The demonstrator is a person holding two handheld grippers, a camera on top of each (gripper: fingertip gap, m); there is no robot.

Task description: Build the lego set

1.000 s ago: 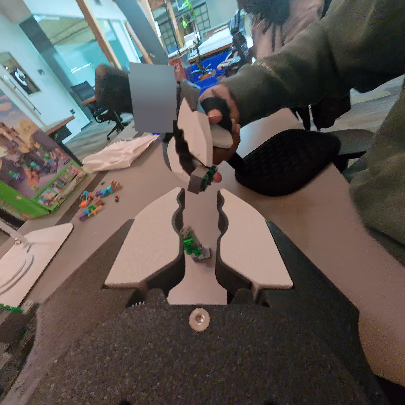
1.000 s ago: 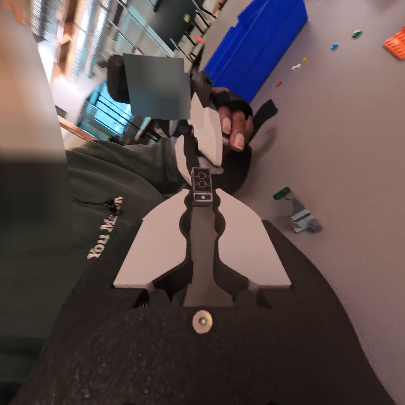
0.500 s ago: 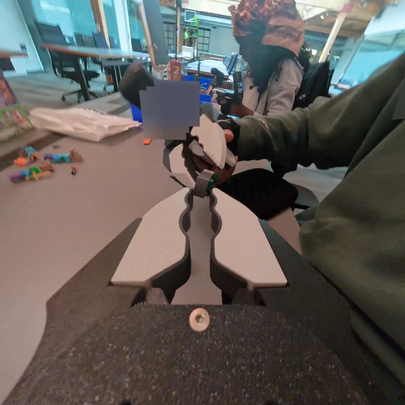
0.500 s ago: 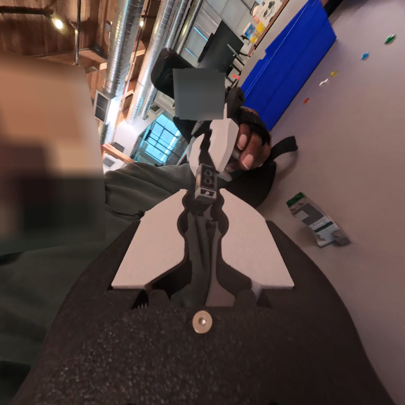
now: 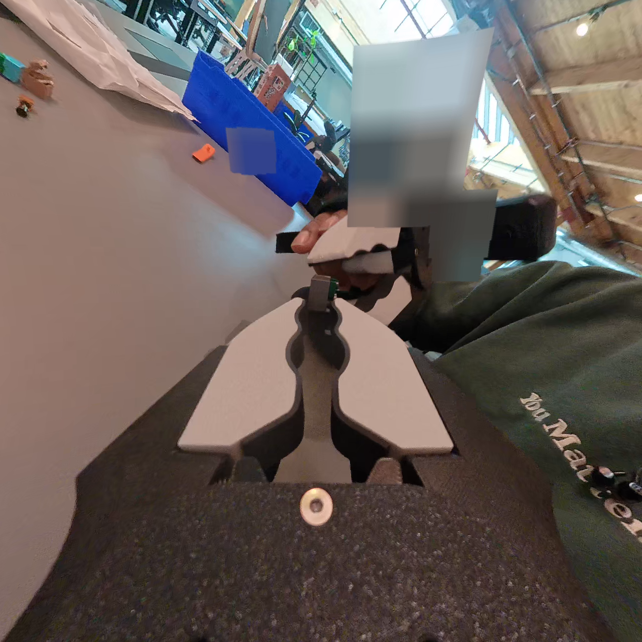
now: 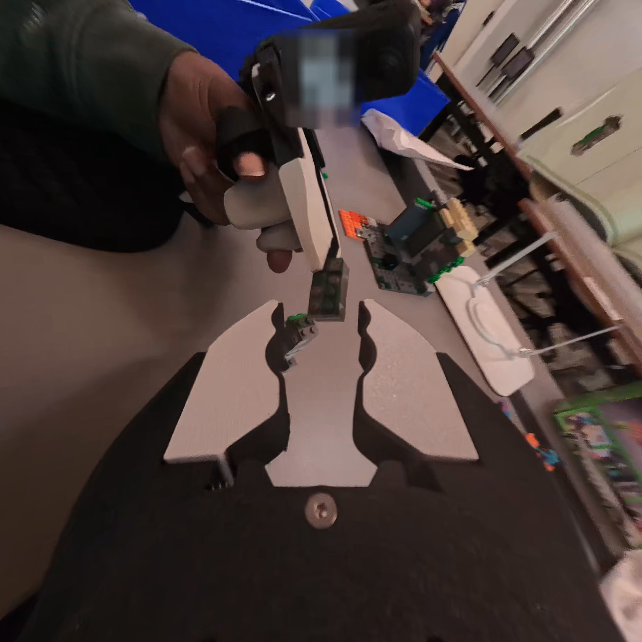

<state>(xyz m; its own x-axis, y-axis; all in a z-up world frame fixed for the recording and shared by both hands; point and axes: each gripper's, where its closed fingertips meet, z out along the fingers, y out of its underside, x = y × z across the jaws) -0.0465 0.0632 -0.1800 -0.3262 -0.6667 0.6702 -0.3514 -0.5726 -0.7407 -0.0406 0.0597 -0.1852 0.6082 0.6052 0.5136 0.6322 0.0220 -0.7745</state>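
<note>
My left gripper (image 5: 318, 305) is shut on a small grey lego piece with a green part (image 5: 321, 293) and holds it in the air above the grey table (image 5: 104, 243). The right wrist view shows the same piece (image 6: 328, 291) pinched at the left gripper's tips. My right gripper (image 6: 319, 305) is open and holds nothing; its fingers stand wide apart just short of that piece. A second small grey and green assembly (image 6: 300, 333) lies on the table beside my right gripper's left finger (image 6: 243, 364), which partly hides it.
A partly built model (image 6: 417, 250) with an orange plate (image 6: 352, 222) stands beyond the grippers. A white board with wire stands (image 6: 486, 330) and the set's box (image 6: 597, 444) lie to the right. Blue bins (image 5: 243, 132), white paper (image 5: 87, 45) and loose bricks (image 5: 34, 76) lie farther off. Left and right tips are no more than a few centimetres apart.
The right gripper held the grey piece a second ago. The left gripper closed on it, then the right opened, let go and drew back. Both views have swung round.
</note>
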